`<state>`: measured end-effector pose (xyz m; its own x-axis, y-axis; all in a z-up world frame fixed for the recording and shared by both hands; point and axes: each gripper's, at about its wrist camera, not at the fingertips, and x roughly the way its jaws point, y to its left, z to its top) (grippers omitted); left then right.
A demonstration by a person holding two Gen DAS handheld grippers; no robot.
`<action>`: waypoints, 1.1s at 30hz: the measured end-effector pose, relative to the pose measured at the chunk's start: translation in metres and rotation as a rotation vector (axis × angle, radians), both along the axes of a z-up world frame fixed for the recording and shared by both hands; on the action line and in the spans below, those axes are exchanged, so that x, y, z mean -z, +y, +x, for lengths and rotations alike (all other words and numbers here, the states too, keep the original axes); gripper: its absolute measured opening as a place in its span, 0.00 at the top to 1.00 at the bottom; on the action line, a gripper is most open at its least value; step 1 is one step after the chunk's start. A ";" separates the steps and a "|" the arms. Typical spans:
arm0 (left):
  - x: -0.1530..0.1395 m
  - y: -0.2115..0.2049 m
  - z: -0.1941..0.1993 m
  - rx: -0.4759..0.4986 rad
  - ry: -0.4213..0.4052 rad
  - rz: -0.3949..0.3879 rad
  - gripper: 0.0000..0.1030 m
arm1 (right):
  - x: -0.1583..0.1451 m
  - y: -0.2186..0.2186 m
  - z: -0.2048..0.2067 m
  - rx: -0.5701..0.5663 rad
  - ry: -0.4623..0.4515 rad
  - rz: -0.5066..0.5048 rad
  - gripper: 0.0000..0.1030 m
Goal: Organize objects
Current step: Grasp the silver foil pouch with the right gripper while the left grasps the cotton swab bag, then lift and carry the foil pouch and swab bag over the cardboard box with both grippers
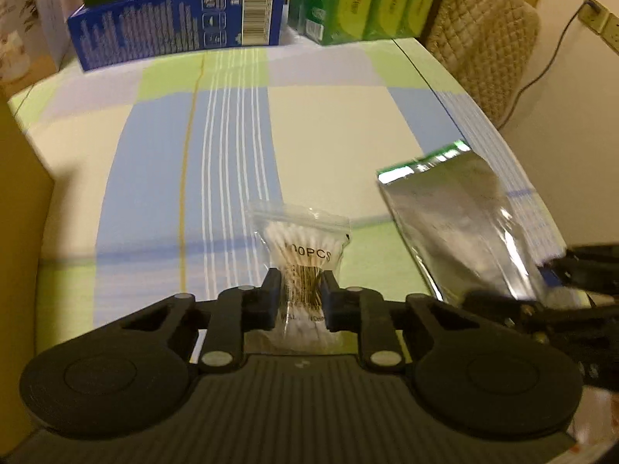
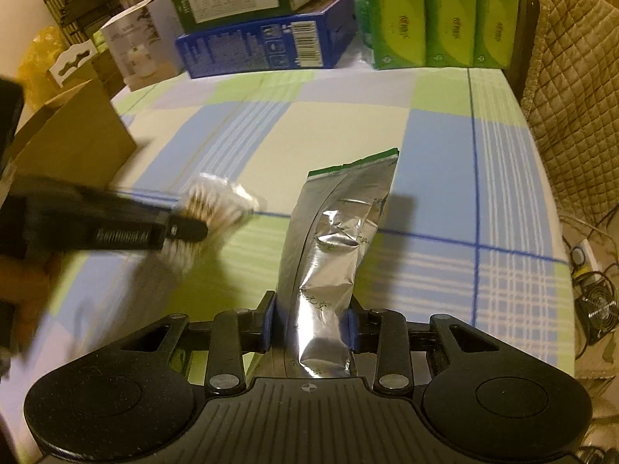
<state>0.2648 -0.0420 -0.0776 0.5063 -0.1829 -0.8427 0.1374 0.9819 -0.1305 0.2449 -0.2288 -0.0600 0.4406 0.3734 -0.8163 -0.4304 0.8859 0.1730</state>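
Checked blue-green tablecloth table (image 1: 329, 123), boxes stacked at 12 o'clock. Left gripper (image 1: 300, 297) fingers pinching clear cotton-swab bag (image 1: 301, 247); right gripper (image 2: 311, 324) clamping crinkled silver foil pouch (image 2: 336, 239). Risk: slick foil slipping, bags colliding mid-air.

We see a lived-in home room: a table (image 2: 348, 135) under a checked blue, green and cream cloth, crowded at the back with a multipack of green tissues (image 2: 433, 15), stacked retail boxes (image 2: 267, 44) and a cardboard carton (image 2: 77, 135), beside a chair draped in a quilted cover (image 2: 572, 96).
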 end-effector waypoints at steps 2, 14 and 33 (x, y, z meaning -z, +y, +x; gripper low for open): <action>-0.003 -0.001 -0.019 0.017 0.003 0.006 0.84 | -0.003 0.004 -0.010 0.000 0.010 0.009 0.70; 0.002 0.002 -0.061 0.037 0.032 0.027 0.63 | -0.008 0.011 -0.054 0.076 0.061 0.040 0.70; -0.022 0.012 -0.091 -0.029 -0.030 -0.029 0.82 | -0.005 0.018 -0.057 0.082 0.046 0.056 0.70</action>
